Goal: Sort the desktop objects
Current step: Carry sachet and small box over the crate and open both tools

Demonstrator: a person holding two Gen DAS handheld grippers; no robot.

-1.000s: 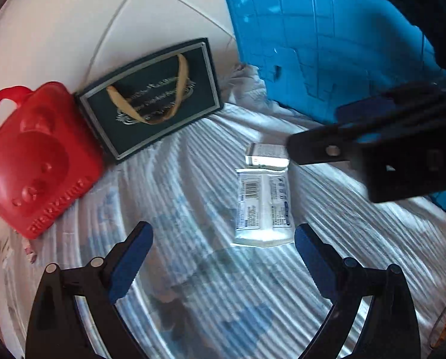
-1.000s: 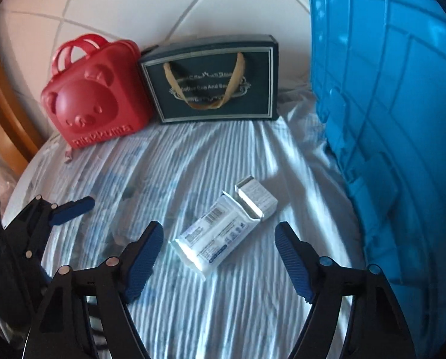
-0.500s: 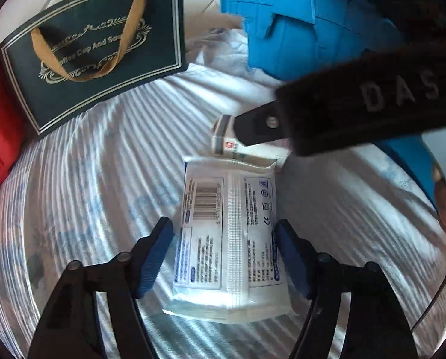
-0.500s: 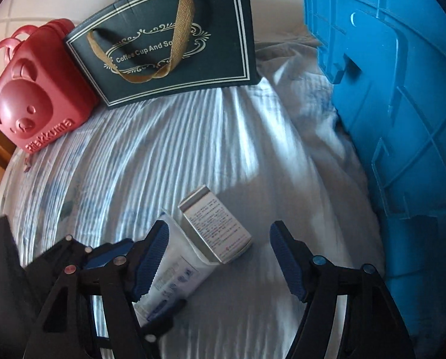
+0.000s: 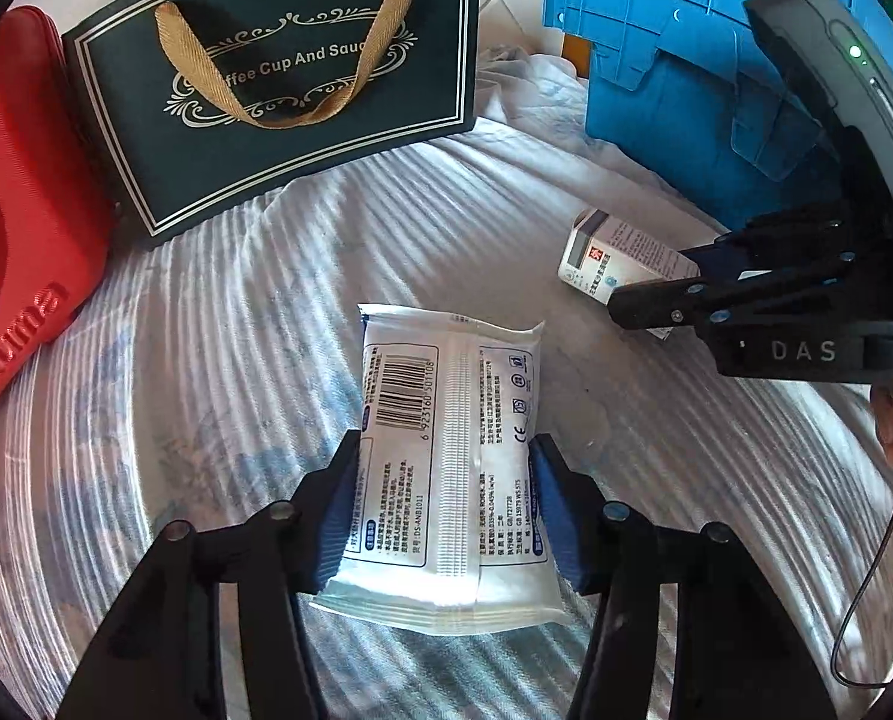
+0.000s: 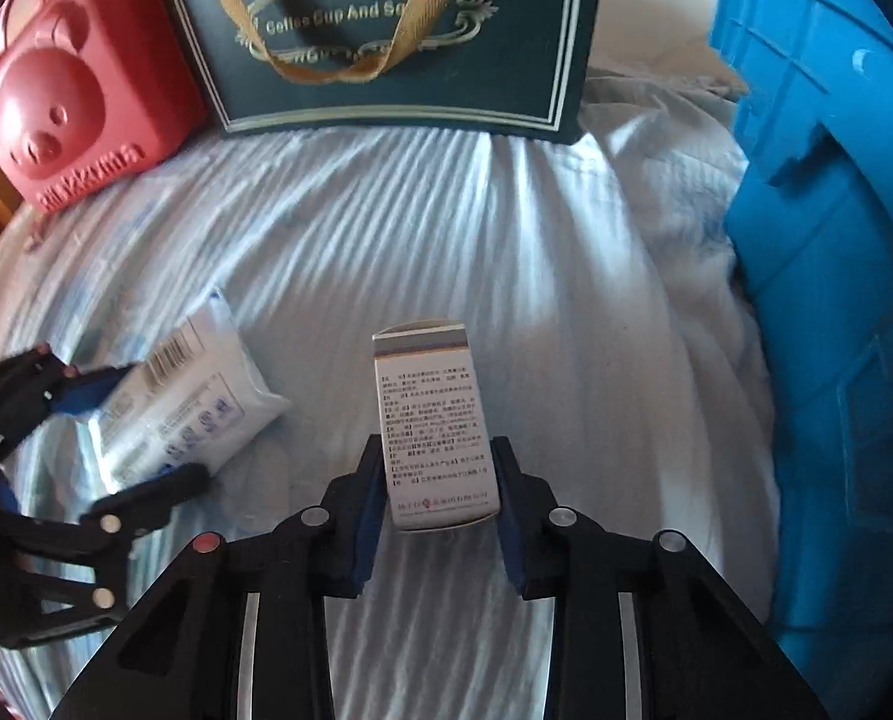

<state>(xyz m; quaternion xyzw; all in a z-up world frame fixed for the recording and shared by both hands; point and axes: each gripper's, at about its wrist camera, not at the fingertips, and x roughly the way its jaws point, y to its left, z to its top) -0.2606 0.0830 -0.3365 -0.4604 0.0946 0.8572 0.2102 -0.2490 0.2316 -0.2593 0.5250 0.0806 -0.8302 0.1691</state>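
A white wipes pack (image 5: 446, 396) with a barcode lies on the striped cloth. It sits between the blue pads of my left gripper (image 5: 446, 444), whose jaws are closing and touch both long sides. A small white medicine box (image 6: 431, 414) with printed text lies between the pads of my right gripper (image 6: 437, 447), whose closing jaws press on its sides. In the left wrist view the box (image 5: 614, 252) lies right of the pack, with the right gripper (image 5: 656, 294) on it. The right wrist view has the pack (image 6: 206, 408) and the left gripper (image 6: 140, 432) at lower left.
A dark green gift bag (image 5: 278, 90) with a gold ribbon handle stands at the back. A red bear-shaped case (image 6: 56, 102) is left of it. A blue plastic crate (image 6: 836, 240) walls off the right side. The pale striped cloth (image 5: 236, 312) covers the surface.
Both grippers came down onto the cloth. The left jaws narrowed around the wipes pack and the right jaws around the small box, which has swung lengthwise and apart from the pack.
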